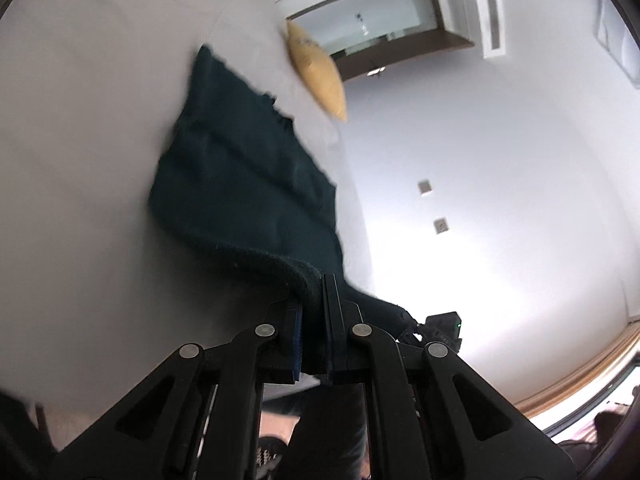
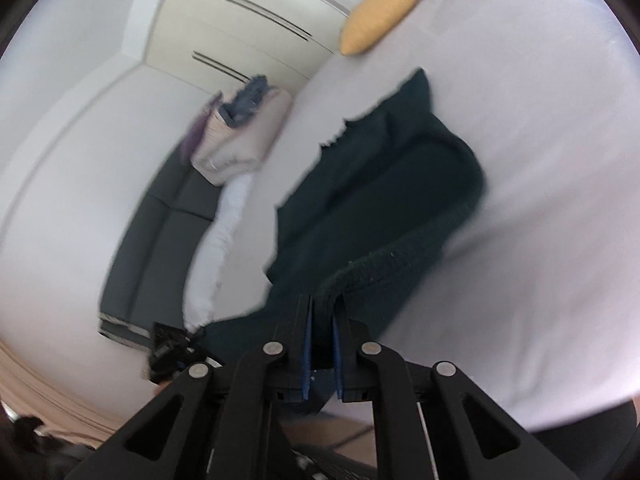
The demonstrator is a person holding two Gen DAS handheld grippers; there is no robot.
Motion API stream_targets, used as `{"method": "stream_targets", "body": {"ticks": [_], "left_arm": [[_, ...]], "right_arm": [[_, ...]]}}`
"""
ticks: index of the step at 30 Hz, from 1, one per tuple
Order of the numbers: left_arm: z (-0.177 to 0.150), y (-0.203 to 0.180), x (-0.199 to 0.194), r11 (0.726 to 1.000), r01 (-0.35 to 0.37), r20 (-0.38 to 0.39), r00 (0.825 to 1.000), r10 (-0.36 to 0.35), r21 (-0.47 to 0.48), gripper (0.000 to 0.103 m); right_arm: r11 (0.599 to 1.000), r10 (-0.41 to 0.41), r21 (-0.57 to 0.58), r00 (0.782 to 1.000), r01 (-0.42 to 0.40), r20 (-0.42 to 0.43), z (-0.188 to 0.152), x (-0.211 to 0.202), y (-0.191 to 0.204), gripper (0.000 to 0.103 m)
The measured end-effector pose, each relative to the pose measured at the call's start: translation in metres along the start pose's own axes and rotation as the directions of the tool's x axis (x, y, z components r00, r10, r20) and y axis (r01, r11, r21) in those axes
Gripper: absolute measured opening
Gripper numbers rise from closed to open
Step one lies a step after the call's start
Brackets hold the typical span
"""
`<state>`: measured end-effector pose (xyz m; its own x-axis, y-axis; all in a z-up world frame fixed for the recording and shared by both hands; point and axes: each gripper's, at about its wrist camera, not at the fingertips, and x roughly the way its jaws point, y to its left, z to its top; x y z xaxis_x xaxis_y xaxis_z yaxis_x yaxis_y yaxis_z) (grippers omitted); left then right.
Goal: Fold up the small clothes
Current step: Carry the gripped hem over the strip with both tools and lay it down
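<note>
A dark teal garment (image 1: 244, 176) lies spread on a white bed (image 1: 80, 140), with its near hem lifted off the sheet. My left gripper (image 1: 314, 292) is shut on the thick hem at one near corner. In the right wrist view the same garment (image 2: 380, 184) stretches away from my right gripper (image 2: 322, 304), which is shut on the ribbed hem at the other near corner. The cloth hangs between the two grippers. The other gripper (image 1: 436, 330) shows low at the right of the left wrist view.
A yellow cushion (image 1: 316, 72) rests at the far end of the bed (image 2: 540, 200). A pile of folded bedding and clothes (image 2: 240, 132) sits beside the bed over a dark sofa (image 2: 160, 240). White walls and wardrobe doors (image 2: 248, 32) stand behind.
</note>
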<state>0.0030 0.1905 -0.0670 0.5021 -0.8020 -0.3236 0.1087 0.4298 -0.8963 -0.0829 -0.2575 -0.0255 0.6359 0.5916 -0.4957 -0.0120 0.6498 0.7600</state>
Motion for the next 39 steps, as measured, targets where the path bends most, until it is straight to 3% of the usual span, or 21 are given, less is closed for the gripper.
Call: {"method": "stream_targets", "body": {"ticks": [8,19,26,29,33,34,36,37,39], "left_arm": [[0.072,-0.003,0.038,0.999,-0.029,0.037,0.999,0.028,0.016,0.007],[0.196,0.008,0.110,0.993,-0.111,0.081,0.991,0.108,0.036,0.006],[0.272,0.033,0.159,0.982,-0.187,0.109,0.977,0.184,0.020,0.007],[0.294,0.064,0.181,0.967,-0.255,0.119,0.959,0.256,-0.028,0.007],[0.310,0.113,0.208,0.937,-0.328,0.057,0.940,0.337,-0.121,0.012],[0.312,0.117,0.208,0.937,-0.324,0.056,0.941,0.334,-0.131,0.022],[0.313,0.115,0.198,0.945,-0.309,0.098,0.943,0.319,-0.104,0.066],[0.312,0.113,0.190,0.945,-0.312,0.121,0.939,0.323,-0.096,0.098],[0.317,0.113,0.177,0.955,-0.276,0.162,0.943,0.291,-0.108,0.103]], "right_arm": [[1.000,-0.018,-0.009,1.000,0.018,0.020,0.072,0.054,0.012,0.009],[0.992,-0.081,0.100,0.993,0.072,0.087,0.182,0.125,-0.027,0.009],[0.979,-0.166,0.135,0.980,0.150,0.115,0.245,0.166,-0.051,0.009],[0.971,-0.201,0.156,0.970,0.179,0.138,0.265,0.178,-0.067,0.009],[0.927,-0.317,0.246,0.942,0.284,0.108,0.275,0.201,-0.108,0.037],[0.928,-0.315,0.243,0.942,0.281,0.114,0.272,0.201,-0.112,0.038],[0.943,-0.297,0.204,0.943,0.264,0.152,0.265,0.195,-0.109,0.046],[0.947,-0.296,0.183,0.939,0.265,0.173,0.263,0.191,-0.107,0.051],[0.942,-0.320,0.174,0.926,0.288,0.202,0.257,0.179,-0.103,0.053]]}}
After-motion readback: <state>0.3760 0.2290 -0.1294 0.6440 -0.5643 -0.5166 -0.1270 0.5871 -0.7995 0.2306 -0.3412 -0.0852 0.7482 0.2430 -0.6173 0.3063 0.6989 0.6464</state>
